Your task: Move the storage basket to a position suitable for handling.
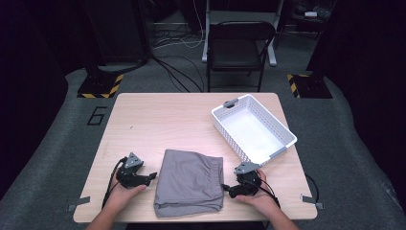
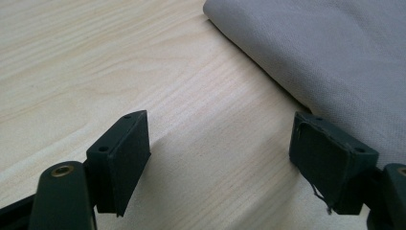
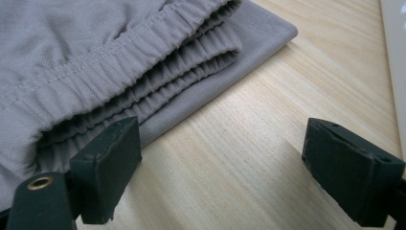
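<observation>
A folded grey garment [image 1: 190,182] with an elastic waistband lies at the front middle of the wooden table [image 1: 163,120]. My left gripper [image 1: 152,176] rests on the table just left of it, open, its jaws wide apart over bare wood with the cloth [image 2: 325,52] beside the right jaw. My right gripper [image 1: 225,188] sits at the garment's right edge, open as well. In the right gripper view the gathered waistband [image 3: 143,62] lies next to the left jaw, and nothing is between the jaws.
A white perforated basket [image 1: 253,128] stands empty at the table's right rear, angled. Its edge [image 3: 395,57] shows in the right gripper view. A black folding chair [image 1: 239,48] stands behind the table, with cables on the floor.
</observation>
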A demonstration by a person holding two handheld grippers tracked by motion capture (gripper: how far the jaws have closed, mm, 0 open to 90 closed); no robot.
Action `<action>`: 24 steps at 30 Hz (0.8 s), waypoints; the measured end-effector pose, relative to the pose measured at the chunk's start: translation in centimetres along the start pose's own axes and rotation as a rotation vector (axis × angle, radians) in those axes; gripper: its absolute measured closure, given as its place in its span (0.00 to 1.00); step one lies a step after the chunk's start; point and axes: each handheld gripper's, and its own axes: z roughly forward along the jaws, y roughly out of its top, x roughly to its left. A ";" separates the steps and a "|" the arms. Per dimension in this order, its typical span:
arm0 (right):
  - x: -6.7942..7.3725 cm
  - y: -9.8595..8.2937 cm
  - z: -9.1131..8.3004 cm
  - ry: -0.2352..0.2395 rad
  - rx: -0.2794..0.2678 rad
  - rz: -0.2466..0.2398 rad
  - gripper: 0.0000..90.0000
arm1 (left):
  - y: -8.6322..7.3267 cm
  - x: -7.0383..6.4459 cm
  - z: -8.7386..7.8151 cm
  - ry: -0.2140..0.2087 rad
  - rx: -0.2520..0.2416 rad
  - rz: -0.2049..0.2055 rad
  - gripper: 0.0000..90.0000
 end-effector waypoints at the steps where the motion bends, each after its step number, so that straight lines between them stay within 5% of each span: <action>1: 0.0 0.0 0.0 -0.003 0.003 0.007 0.14 | 0.0 -0.1 0.1 0.001 -0.009 -0.013 0.24; 24: -0.1 0.0 0.0 -0.022 0.005 0.015 0.16 | -0.1 0.1 -0.1 -0.015 -0.001 -0.012 0.24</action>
